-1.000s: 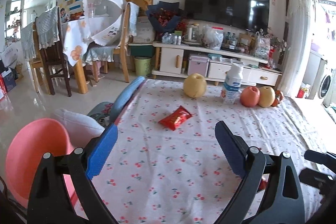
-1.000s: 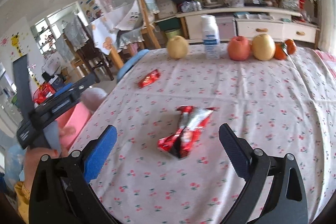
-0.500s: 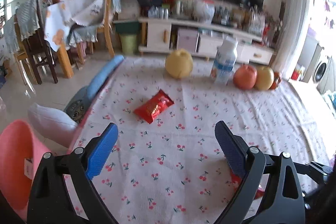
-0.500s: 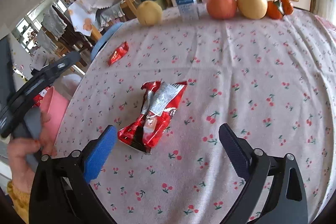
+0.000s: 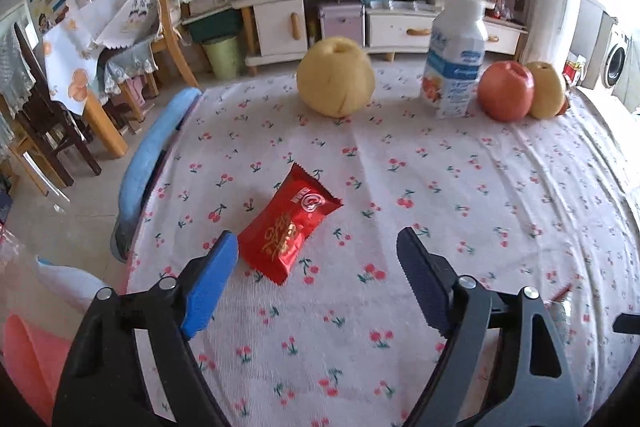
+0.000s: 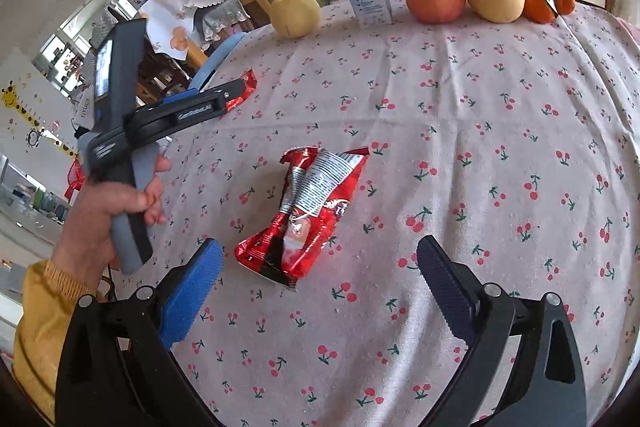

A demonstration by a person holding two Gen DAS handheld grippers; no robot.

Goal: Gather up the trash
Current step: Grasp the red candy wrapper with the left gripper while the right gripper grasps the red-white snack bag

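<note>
The left hand-held gripper (image 5: 316,263), jaws just narrowing but released, hovers over a small red foil packet (image 5: 289,227) near the worktop's left edge. The right hand-held gripper (image 6: 318,283), released, straddles a crumpled red-and-silver wrapper (image 6: 310,211) mid-worktop (image 6: 500,131).

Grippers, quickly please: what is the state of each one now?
Left gripper: open, jaws just closing, small red packet nearly between, not gripped.
Right gripper: open, holding nothing.

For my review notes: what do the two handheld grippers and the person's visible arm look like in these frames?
Both look alike: the left gripper and right gripper have black angular finger arms with silver rivets, one bright blue pad and one dark navy ridged pad. In the right wrist view the left tool shows a grey handle, white lettering on its black arm, and a yellow knitted sleeve.
</note>
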